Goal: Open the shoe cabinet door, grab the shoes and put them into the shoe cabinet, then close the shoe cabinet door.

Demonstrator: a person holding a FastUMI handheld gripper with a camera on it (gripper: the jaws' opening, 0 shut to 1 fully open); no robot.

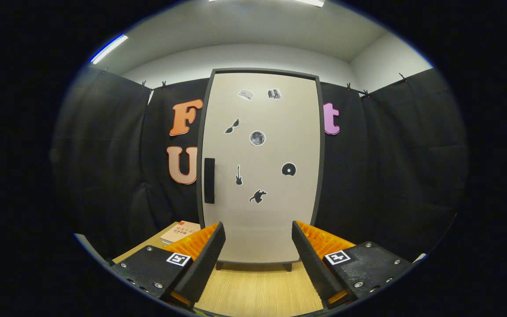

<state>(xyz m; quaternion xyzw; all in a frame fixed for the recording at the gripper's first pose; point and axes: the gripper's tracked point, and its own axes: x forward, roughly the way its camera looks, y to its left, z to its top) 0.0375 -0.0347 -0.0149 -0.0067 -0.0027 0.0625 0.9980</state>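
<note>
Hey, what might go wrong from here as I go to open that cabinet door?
The open gripper faces the closed beige shoe cabinet door, and the slim black handle sits off near its edge, so a straight approach would likely miss it. The door's swing may also hit the book lying on the wooden floor beside that edge.

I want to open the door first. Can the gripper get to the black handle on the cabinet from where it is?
Probably yes. The gripper is open and holds nothing, and the handle sits bare on the shut door beyond the fingers, off toward the left one. Nothing stands between them; the book lies low, beside the cabinet.
</note>
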